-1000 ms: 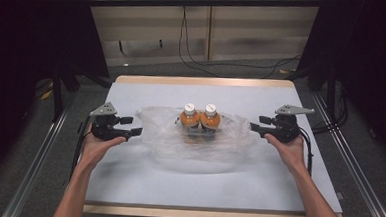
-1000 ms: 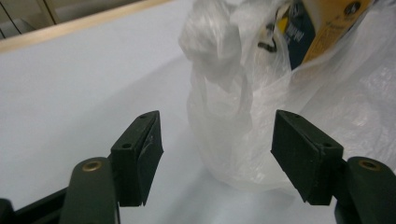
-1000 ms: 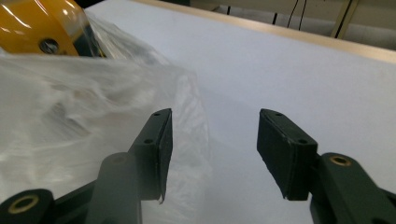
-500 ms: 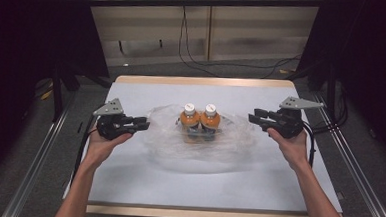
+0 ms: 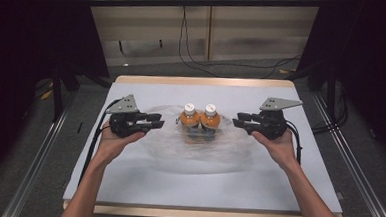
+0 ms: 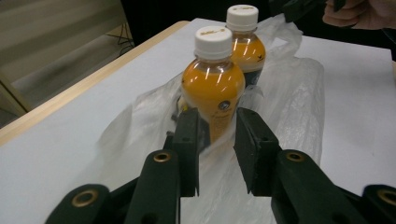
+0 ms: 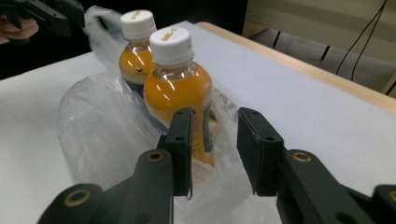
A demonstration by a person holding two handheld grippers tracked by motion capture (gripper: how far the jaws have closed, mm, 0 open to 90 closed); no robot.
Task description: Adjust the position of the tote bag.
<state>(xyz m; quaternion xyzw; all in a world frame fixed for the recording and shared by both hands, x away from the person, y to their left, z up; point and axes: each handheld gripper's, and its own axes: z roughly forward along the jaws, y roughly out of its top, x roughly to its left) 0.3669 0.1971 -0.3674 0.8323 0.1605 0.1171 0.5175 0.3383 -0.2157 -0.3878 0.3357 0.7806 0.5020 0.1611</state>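
Note:
Two orange-drink bottles with white caps, the left one (image 5: 189,118) and the right one (image 5: 210,118), stand side by side on a clear plastic bag (image 5: 203,154). My left gripper (image 5: 159,120) hovers at the bag's left edge, pointing at the near bottle (image 6: 212,84). Its jaws (image 6: 217,114) narrowed, have just been opening slightly and keep a gap, with loose bag film in it. My right gripper (image 5: 238,119) mirrors it at the right edge. Its jaws (image 7: 216,114) have just been closing and also stand apart, with film and the near bottle (image 7: 177,93) ahead.
The bag lies mid-way across a white table (image 5: 142,186) with a wooden far edge (image 5: 207,81). Dark curtains and floor cables lie beyond. Each gripper view catches the other gripper far off, the right one (image 6: 303,7) and the left one (image 7: 51,14).
Both grippers have risen off the table and come inward toward the bottles. Their jaws stand narrower than a second ago. The bottles have stayed put.

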